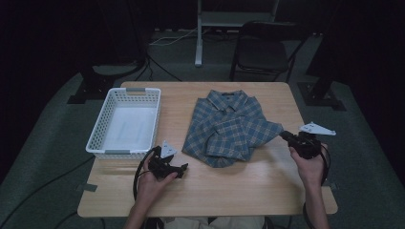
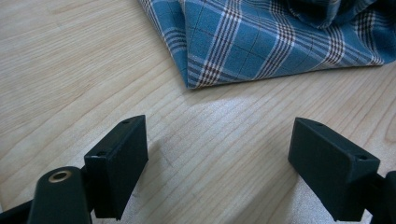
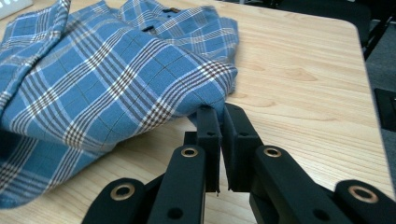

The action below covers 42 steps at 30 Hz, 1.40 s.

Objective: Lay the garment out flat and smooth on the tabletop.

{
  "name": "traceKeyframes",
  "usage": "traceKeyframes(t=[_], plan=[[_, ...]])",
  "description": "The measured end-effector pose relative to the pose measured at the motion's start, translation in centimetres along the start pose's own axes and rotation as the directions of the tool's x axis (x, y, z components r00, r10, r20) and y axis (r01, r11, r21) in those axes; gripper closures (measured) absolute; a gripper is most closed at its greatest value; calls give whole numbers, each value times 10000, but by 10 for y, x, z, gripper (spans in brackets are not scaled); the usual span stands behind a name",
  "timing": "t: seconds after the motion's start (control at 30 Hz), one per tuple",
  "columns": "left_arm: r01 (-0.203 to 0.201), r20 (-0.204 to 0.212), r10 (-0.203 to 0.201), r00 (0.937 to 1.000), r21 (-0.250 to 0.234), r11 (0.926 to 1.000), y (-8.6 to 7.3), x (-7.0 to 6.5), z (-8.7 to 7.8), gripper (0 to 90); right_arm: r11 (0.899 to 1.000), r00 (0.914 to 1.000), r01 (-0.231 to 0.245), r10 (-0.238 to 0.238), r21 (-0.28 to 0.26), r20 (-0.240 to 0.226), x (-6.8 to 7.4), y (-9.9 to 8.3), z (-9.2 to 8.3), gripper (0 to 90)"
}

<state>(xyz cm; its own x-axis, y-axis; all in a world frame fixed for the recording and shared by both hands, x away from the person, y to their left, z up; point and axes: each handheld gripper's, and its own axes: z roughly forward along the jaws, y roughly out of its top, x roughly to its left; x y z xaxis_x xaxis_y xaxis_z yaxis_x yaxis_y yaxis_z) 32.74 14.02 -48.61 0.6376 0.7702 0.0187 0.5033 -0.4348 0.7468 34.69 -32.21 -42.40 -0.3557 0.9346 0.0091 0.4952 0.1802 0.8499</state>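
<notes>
Right gripper view, from where I stand, has the right gripper nipped nearly closed on the edge of the plaid shirt, which lies half-folded mid-bench. I'd say the fold goes best if that pinch lifts the cloth just clear and carries it over flat. The left gripper sits wide open and empty on the bench. Farther off waits a white basket.

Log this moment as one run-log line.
work: folding plaid shirt | right gripper: shut on shirt's edge | left gripper: open, over bare table near shirt corner | white basket: empty
</notes>
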Motion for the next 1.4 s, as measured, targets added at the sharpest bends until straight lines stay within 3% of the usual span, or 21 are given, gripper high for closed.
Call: traceKeyframes(t=[0.23,0.47,0.67,0.87,1.13,1.4], plan=[[5,-2,-5,10000,-5,10000,0,0,0,203,9997,9986,-262,261,17,462,-10,-4,-8,855],[0,1,0,10000,2,10000,0,0,0,203,9968,9891,-803,792,38,1240,-25,-9,-17,856],[1,0,-1,10000,-1,10000,0,0,0,203,9942,9846,-1043,992,279,1440,-34,-14,-21,852],[0,-2,0,10000,0,10000,0,0,0,203,9941,9920,-771,687,762,1063,-30,-19,-17,754],[0,-1,0,10000,1,10000,0,0,0,203,9965,9987,-380,354,742,363,-18,-22,-22,671],[3,-2,-3,10000,-4,10000,0,0,0,203,9961,9994,-52,81,877,-333,2,-28,-17,620]])
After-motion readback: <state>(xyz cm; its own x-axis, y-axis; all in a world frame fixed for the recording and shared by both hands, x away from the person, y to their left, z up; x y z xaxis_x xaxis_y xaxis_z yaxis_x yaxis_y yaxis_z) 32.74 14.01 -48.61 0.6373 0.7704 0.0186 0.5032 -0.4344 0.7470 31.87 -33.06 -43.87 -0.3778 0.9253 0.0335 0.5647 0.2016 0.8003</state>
